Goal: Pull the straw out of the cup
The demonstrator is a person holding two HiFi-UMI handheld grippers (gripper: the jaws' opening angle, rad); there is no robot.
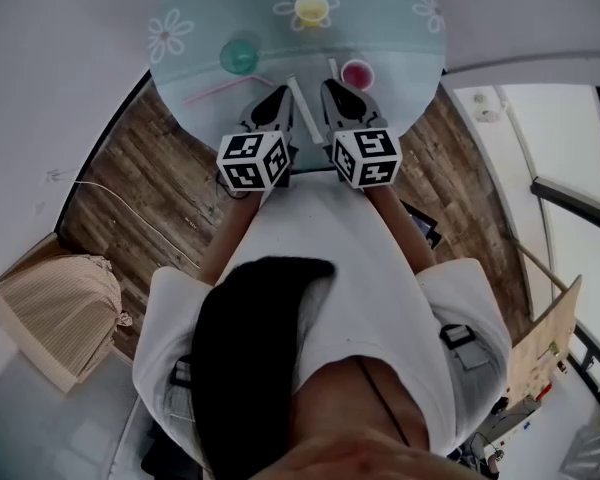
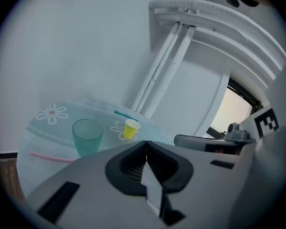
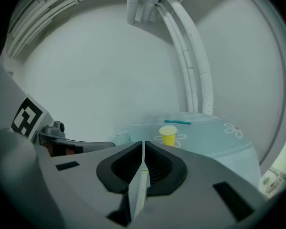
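Observation:
A round table (image 1: 390, 28) under a pale blue flowered cloth holds a green cup (image 1: 239, 56) (image 2: 87, 136), a yellow cup (image 1: 311, 9) (image 3: 168, 135) and a pink cup (image 1: 357, 73). A pink straw (image 1: 220, 90) (image 2: 52, 156) lies flat beside the green cup. A white straw (image 1: 302, 108) lies between my two grippers. My left gripper (image 1: 283, 93) (image 2: 146, 149) hovers near the green cup with its jaws together. My right gripper (image 1: 330, 86) (image 3: 143, 149) sits just left of the pink cup, jaws together; nothing shows plainly between them. The pink cup is hidden in both gripper views.
A teal straw (image 2: 126, 113) (image 3: 177, 122) lies at the table's far edge near white wall pipes (image 3: 190, 56). On the wooden floor (image 1: 150, 188) to the left stands a beige fabric basket (image 1: 55, 313). A window frame (image 1: 570, 198) is on the right.

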